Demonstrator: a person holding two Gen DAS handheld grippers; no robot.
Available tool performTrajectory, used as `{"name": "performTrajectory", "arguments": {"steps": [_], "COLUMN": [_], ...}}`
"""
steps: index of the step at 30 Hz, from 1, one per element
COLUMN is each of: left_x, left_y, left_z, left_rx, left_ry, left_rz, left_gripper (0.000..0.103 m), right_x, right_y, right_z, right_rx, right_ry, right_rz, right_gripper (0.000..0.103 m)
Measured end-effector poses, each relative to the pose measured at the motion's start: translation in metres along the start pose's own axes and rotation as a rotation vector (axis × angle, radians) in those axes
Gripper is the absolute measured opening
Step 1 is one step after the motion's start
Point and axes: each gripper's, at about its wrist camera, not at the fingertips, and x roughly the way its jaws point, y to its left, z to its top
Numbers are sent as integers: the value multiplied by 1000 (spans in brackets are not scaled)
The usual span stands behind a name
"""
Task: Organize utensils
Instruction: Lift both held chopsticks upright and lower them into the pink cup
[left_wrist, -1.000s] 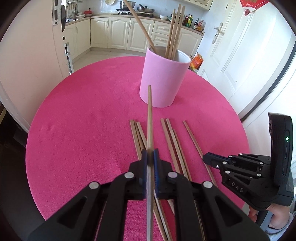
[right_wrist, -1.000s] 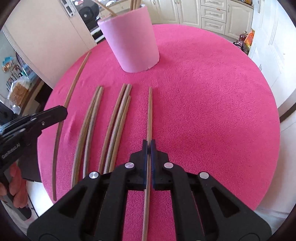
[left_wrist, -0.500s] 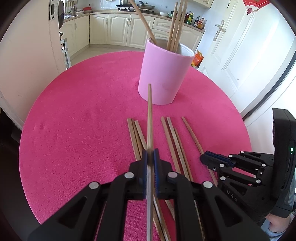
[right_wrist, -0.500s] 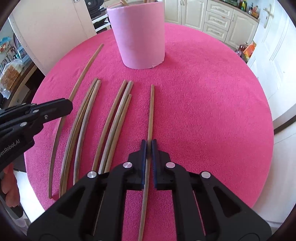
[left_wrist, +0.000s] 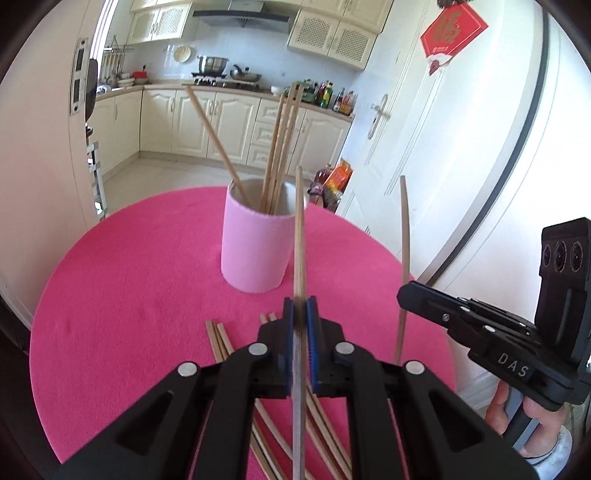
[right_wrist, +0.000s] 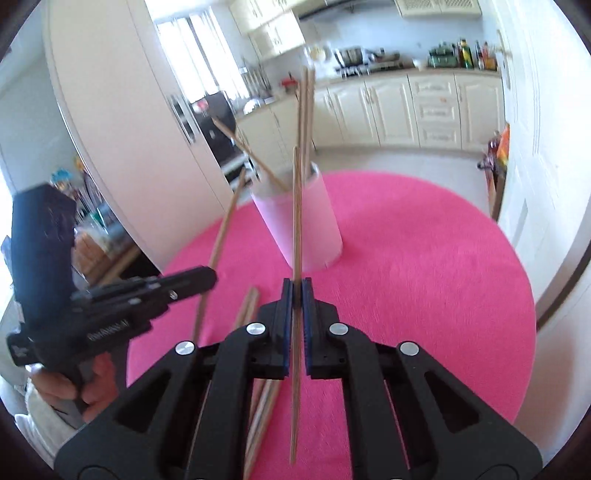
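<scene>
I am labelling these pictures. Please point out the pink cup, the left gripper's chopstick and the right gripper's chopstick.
pink cup (left_wrist: 255, 254): left wrist view, front wall.
left gripper's chopstick (left_wrist: 300, 243): left wrist view, upper shaft.
right gripper's chopstick (right_wrist: 296, 221): right wrist view, upper shaft.

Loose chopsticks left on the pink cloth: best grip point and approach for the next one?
Take a loose chopstick near its midpoint, from above, jaws across its width. They lie flat, close together, pointing toward the pink cup, so the outermost is probably easiest.

Our left claw (left_wrist: 300, 314) and right claw (right_wrist: 296, 295) share one build: matte black plastic arms, round silver screws at the pivots, blue pads lining the fingers. White lettering "DAS" marks the right claw's side; three round lenses sit on its housing.
</scene>
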Motion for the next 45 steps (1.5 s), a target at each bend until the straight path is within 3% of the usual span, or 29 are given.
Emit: {"name": "performTrajectory", "arguments": {"steps": [6,13,21,24,30,42,43,44,45], "left_x": [-12,-14,-13,-16,-8,25,26,27,28], "left_y": [-8,-7,-6,-4,-1,9,11,11,12], "left_z": [22,60,83,84,91,101,102,103,103], "left_rx": [25,21,-22,-19,-11,-28,-33,-38,-40], "left_ry": [-213,-494,-730,-796,-860,-790,-776,-767,-763], "left_rz": [-32,17,68,95,122,129,124,127,132], "left_gripper": [7,7,7,7,7,8,13,25,27], "right_x": [-18,-23,-9,-2,26,45,46,47,48], "right_y": [7,17,23,26,23,8,8,9,9], "right_z": [27,60,81,87,86,83,83,83,82], "right_rx": [-11,-47,-81,-79,-93,-63,-64,-65,-68], "right_ry": [-186,-432,-653,-687,-700,-640,-635,-631,-630], "right_rz": [37,-27,-55,-39,-61,-83,-79,-78,-79], "right_gripper": [5,5,5,5,5,5,5,5,5]}}
